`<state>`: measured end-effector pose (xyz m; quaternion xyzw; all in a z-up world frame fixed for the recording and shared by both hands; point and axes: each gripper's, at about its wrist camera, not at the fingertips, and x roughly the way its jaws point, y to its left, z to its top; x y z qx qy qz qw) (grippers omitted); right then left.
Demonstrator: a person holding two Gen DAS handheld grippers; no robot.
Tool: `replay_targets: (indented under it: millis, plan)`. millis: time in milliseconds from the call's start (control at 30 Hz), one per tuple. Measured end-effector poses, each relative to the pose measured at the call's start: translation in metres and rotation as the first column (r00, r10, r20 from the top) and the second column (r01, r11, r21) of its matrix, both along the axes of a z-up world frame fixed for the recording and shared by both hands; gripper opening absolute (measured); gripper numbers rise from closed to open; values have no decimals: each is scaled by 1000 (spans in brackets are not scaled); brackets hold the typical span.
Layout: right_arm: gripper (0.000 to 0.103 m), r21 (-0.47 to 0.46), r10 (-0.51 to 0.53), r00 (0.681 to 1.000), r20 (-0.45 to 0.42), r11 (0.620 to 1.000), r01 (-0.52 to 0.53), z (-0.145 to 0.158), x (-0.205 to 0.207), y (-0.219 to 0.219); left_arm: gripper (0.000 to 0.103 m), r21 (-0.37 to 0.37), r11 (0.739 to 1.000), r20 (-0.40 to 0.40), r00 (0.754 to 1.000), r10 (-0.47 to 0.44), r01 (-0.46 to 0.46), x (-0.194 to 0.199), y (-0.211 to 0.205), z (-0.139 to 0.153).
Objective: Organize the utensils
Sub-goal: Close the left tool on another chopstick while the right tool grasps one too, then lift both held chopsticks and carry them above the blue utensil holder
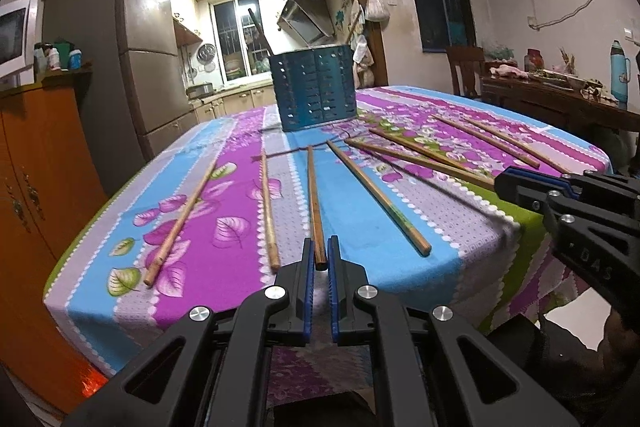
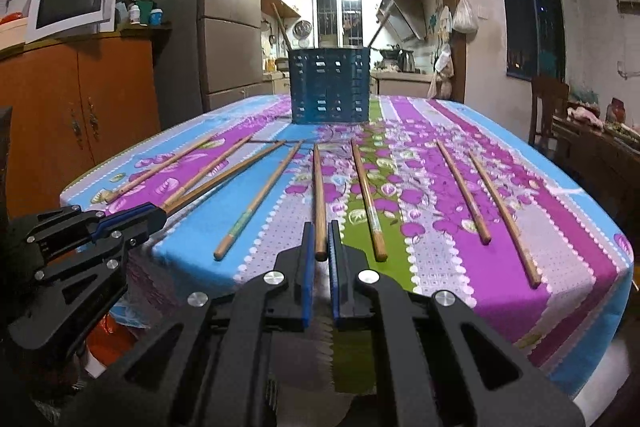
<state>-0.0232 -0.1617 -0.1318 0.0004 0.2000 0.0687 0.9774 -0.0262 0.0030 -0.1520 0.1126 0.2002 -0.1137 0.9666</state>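
Each hand-held gripper pinches a dark brown wooden chopstick's end.

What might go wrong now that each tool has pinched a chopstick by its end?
Both the left tool and right tool grip their chopsticks only at the near tip, so either could droop or slip. Swinging towards the blue perforated holder, the long sticks could knock neighbouring chopsticks.

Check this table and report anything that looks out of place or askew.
The chopsticks lie loose, fanned across the tablecloth at differing angles, though the holder at the far end already has a couple in it. Each tool, left and right, is shut on the near end of one chopstick. Nothing looks spilled or broken.
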Motion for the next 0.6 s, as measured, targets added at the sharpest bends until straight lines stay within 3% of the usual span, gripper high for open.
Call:
replay_targets:
  millis: [600]
  plan:
    - [5, -32, 3, 995, 98, 999, 0, 24, -12, 0, 7, -3, 1000, 136, 991, 16, -16, -19, 7, 28]
